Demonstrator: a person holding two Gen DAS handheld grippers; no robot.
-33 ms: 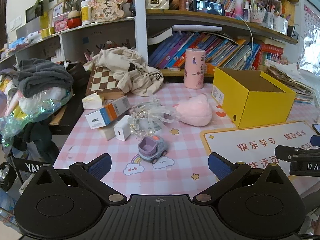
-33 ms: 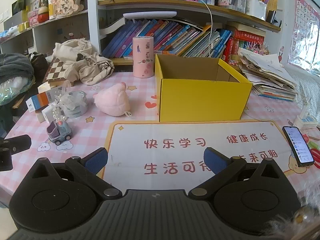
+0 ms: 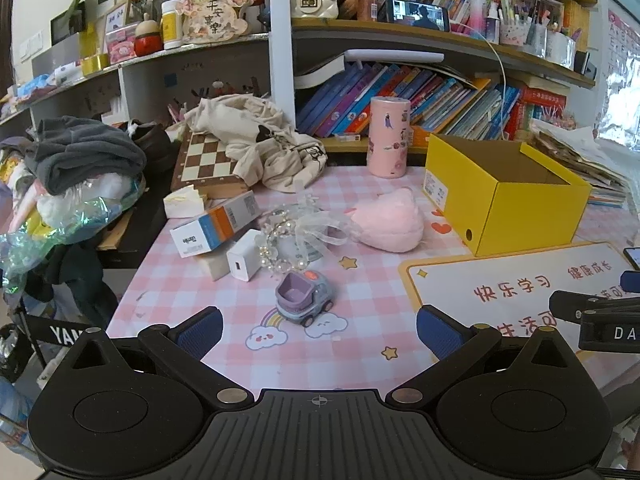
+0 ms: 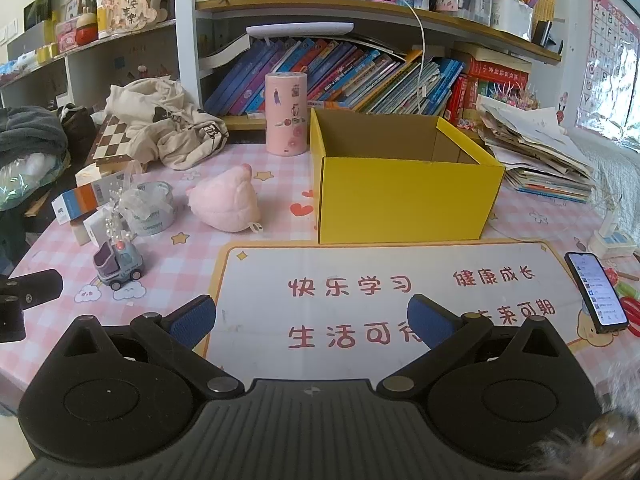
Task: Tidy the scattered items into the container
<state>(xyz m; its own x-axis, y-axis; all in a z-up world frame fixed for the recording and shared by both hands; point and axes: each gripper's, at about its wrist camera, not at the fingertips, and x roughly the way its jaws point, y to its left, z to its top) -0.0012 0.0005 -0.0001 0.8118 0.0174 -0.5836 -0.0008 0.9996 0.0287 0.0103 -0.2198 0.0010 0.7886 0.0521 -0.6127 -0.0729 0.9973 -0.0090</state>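
Lower foreground of both views: the left gripper [image 3: 318, 326] and the right gripper [image 4: 312, 320] each stand spread wide with nothing between the blue pads, poised above the pink checked tablecloth [image 3: 224, 300]. Centre of the left view: a small purple toy truck [image 3: 304, 298] sits nearest the left gripper; being wheeled, it may roll away if one pad nudges it before the other closes. Just beyond, a beaded ribbon bow [image 3: 294, 236] lies against a white charger [image 3: 243, 256] and an orange-and-blue carton [image 3: 216, 230]; its loose loops could snag and drag these neighbours. Further right, a pink plush [image 3: 390, 220] lies near the yellow box [image 3: 520, 216], which stands open at right of centre, its floor hidden by its walls. A light box may slide if bumped.
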